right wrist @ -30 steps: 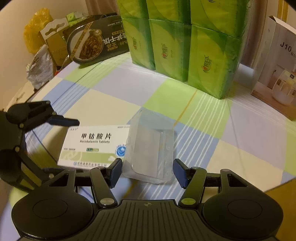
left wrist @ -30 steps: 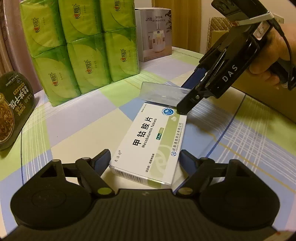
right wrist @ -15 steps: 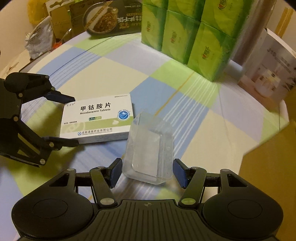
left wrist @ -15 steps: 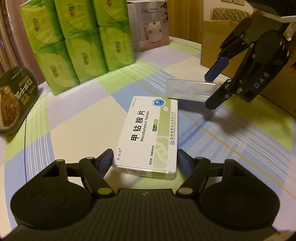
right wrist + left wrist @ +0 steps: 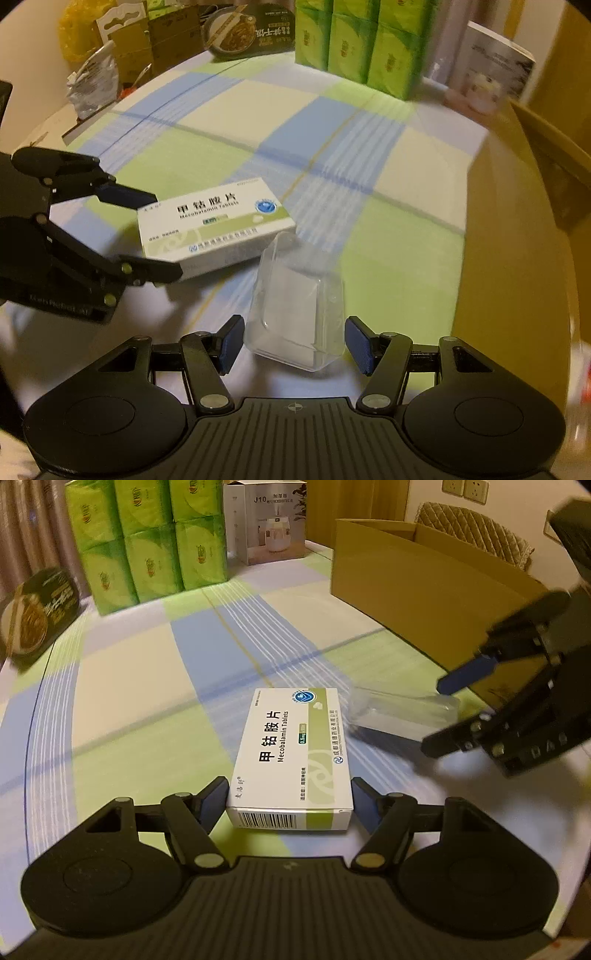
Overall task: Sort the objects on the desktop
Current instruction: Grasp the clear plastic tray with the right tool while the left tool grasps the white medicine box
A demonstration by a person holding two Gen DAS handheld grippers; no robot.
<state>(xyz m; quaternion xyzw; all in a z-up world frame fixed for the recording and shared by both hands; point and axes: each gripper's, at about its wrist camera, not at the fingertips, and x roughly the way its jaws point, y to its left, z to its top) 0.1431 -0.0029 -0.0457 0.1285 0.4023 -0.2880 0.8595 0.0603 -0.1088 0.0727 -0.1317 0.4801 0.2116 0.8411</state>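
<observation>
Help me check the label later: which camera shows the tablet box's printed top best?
The left wrist view: the tablet box lies centred between the left gripper fingers, print and barcode sharp. The right wrist view shows the box off to one side, smaller and slightly blurred, partly behind the clear plastic container.

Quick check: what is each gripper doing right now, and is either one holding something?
Left gripper: jaws closing on the medicine box, carried off the table.
Right gripper: shut on the clear plastic container, also lifted.
</observation>
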